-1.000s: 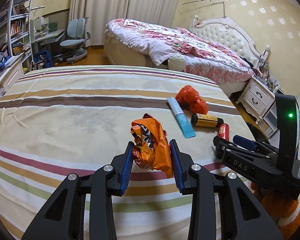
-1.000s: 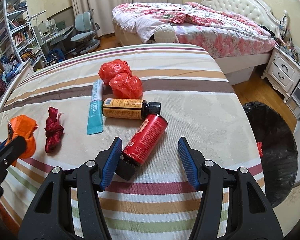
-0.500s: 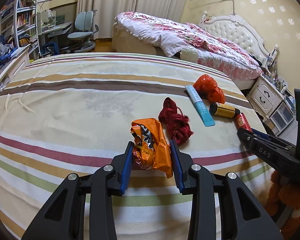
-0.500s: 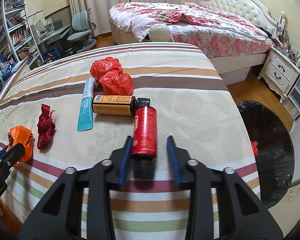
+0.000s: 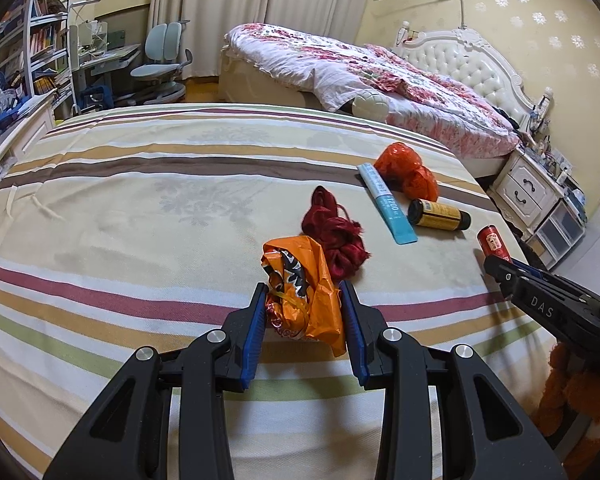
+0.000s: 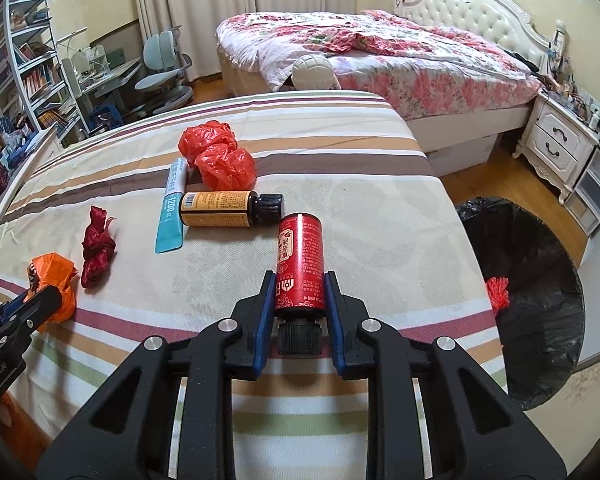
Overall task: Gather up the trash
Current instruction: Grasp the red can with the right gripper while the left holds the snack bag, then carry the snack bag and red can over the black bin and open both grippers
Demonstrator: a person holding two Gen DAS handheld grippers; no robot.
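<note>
With your left gripper (image 5: 304,312) clamped on the orange wrapper (image 5: 300,280) and right gripper (image 6: 298,300) pinching the red bottle (image 6: 299,264), you're mid-pickup; carry both next to the black-lined trash bin (image 6: 540,280).

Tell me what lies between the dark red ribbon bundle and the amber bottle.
The teal tube lies between the dark red ribbon bundle and the amber bottle, its side against the bottle; the right wrist view shows it best.

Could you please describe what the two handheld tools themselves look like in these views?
Both look alike: the left tool and the right tool have matte black angular frames with triangular cut-outs, silver round pivot bolts and ribbed blue pads on the fingers. White "DAS" lettering marks the right tool's side; the left's reads "GenRobot.AI". No cables or sleeves show.
</note>
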